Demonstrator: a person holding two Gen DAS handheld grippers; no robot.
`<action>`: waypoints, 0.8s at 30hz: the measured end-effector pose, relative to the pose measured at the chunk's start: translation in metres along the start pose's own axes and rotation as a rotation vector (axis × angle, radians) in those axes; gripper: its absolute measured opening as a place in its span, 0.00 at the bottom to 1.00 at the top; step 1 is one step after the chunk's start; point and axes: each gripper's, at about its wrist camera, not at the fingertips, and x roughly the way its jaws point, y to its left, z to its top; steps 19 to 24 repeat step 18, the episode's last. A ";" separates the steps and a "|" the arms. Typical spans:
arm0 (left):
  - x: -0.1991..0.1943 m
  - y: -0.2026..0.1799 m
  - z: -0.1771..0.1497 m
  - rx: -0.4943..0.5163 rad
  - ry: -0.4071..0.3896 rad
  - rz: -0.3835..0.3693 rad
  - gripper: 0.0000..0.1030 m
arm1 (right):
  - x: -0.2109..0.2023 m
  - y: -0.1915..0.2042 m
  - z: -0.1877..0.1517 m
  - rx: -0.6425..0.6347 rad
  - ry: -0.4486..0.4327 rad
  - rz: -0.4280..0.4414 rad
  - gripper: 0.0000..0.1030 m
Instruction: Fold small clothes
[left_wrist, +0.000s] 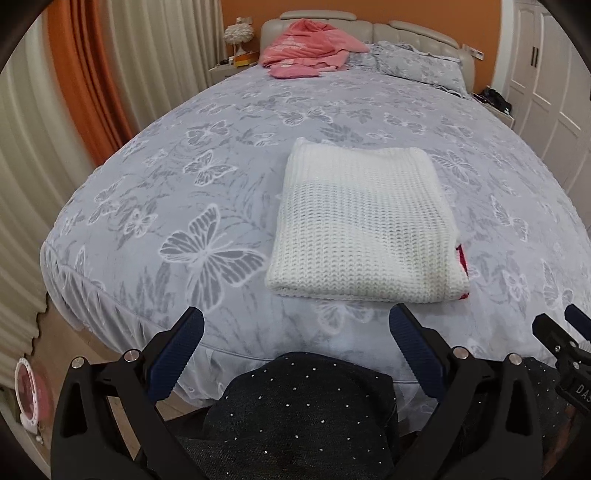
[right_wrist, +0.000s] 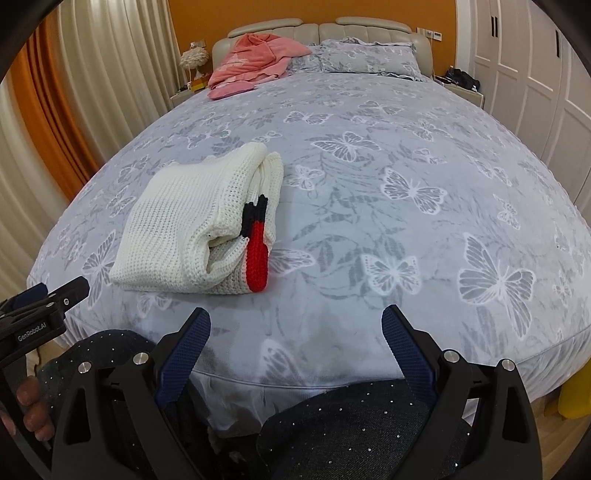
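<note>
We have the white knitted sweater (left_wrist: 365, 221) lying folded into a thick rectangle on the bed (left_wrist: 184, 177), ahead of both sets of jaws and touched by neither. From the right wrist view its open side faces us: stacked layers with a red and black knitted patch (right_wrist: 256, 254) showing at the near corner, which suggests the sleeves and body were tucked inward so the bundle keeps its shape. It sits close to the bed's near edge, where we judge it is easy to reach from where we sit.

The left gripper (left_wrist: 295, 325) hangs just short of the sweater's near edge, jaws spread wide and empty. The right gripper (right_wrist: 295, 325) hangs beside it, off to the sweater's right and a little back, jaws also wide and holding nothing. Both are drawn back over our dark studded trousers (left_wrist: 306, 406), pointing forward along the bed.

Far beyond the jaws, by the headboard (right_wrist: 325, 26), a pink garment (right_wrist: 255, 59) lies in a loose heap, apparently unfolded and perhaps next.
</note>
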 end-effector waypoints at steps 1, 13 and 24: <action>-0.001 -0.002 -0.001 0.012 -0.008 -0.003 0.95 | 0.000 0.001 0.000 -0.008 -0.002 -0.001 0.89; -0.014 -0.009 -0.008 0.049 -0.076 0.050 0.95 | -0.007 0.011 -0.004 -0.041 -0.024 -0.026 0.89; -0.015 -0.005 -0.008 0.030 -0.079 0.042 0.95 | -0.009 0.009 -0.004 -0.034 -0.033 -0.032 0.89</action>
